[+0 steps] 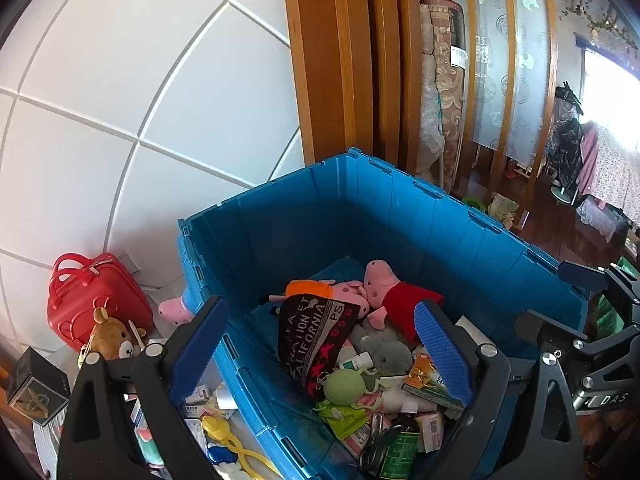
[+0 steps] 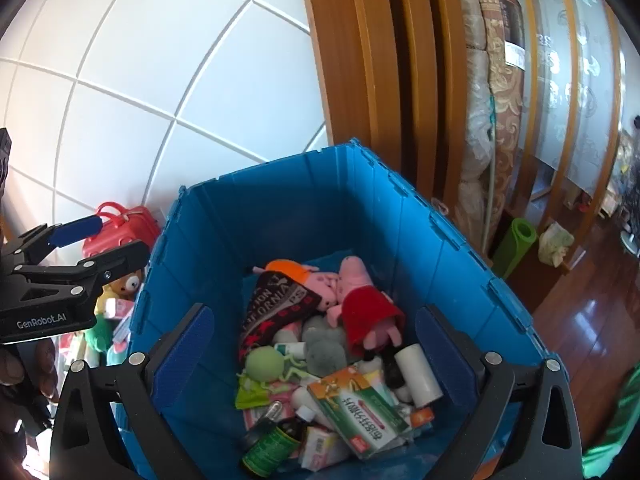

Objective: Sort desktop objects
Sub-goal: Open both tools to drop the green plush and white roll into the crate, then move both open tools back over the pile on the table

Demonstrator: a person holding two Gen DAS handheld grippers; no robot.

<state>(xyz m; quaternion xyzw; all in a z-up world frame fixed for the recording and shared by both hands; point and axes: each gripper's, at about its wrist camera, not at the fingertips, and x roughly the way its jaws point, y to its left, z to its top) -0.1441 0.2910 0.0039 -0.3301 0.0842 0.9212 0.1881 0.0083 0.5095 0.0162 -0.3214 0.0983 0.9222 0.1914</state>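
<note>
Blue bin [image 2: 460,280] is already holding toys and medicine boxes [image 2: 360,412]; both grippers [image 1: 320,348] [image 2: 316,352] are hanging open, empty, while leftovers [image 1: 224,436], seemingly, are waiting outside.

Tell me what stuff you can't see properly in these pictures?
- Pink pig toy, left wrist view: body hidden behind the blue bin wall.
- Brown bear, right wrist view: mostly covered by the left gripper.
- Dark bottle: label print too small to read.

Ahead of the right tool [image 2: 312,356] the blue bin [image 2: 280,216] stands open-topped, its floor heaped; walls hem both sides.
</note>
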